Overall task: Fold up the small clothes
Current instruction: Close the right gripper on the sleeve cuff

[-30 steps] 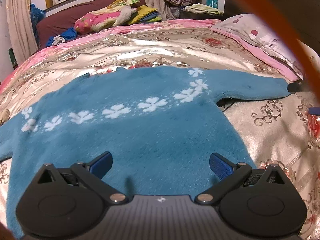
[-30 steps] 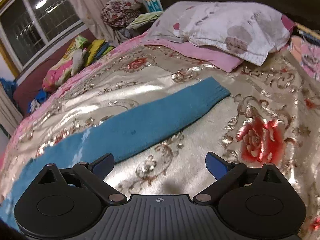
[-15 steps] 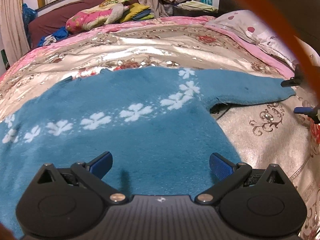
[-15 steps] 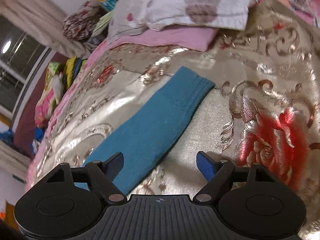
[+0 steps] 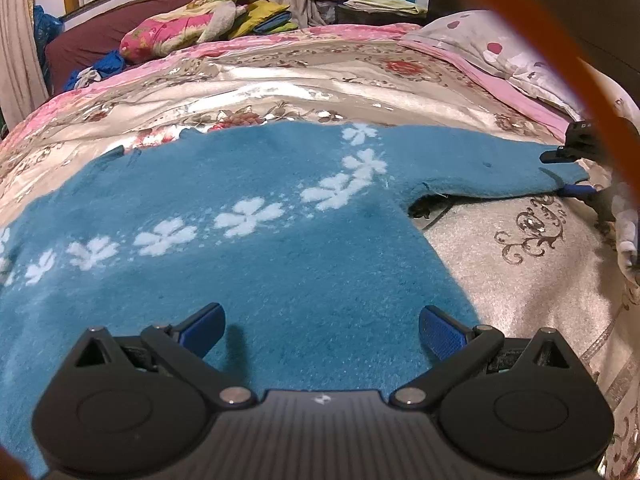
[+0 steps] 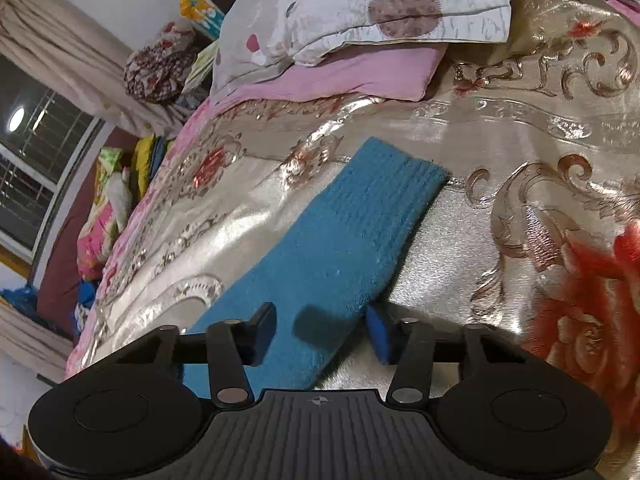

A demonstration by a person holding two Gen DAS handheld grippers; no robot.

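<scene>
Closing on a sleeve (image 6: 340, 240), the right gripper (image 6: 322, 332) straddles the blue knit near its cuff (image 6: 404, 184), jaws narrowing with the fabric between them; whether the pads already press it cannot be told. From the left wrist camera, that same gripper (image 5: 568, 172) shows at 3 o'clock, one finger above and one below the sleeve's end.

The sweater (image 5: 240, 248), teal with a row of white flowers, lies face-flat and fully spread on the bedspread (image 5: 532, 272), body filling the centre of the left view, one sleeve running out toward 3 o'clock. No fold is visible anywhere on it: sides, sleeves and hem all lie open.

The left gripper (image 5: 322, 330) hovers low over the sweater's body at 6 o'clock in its own view, jaws wide apart and holding nothing.

By the look of things the job is barely begun. The first sleeve fold seems to be in hand; bringing in the other sleeve and doubling the body all appear to remain
</scene>
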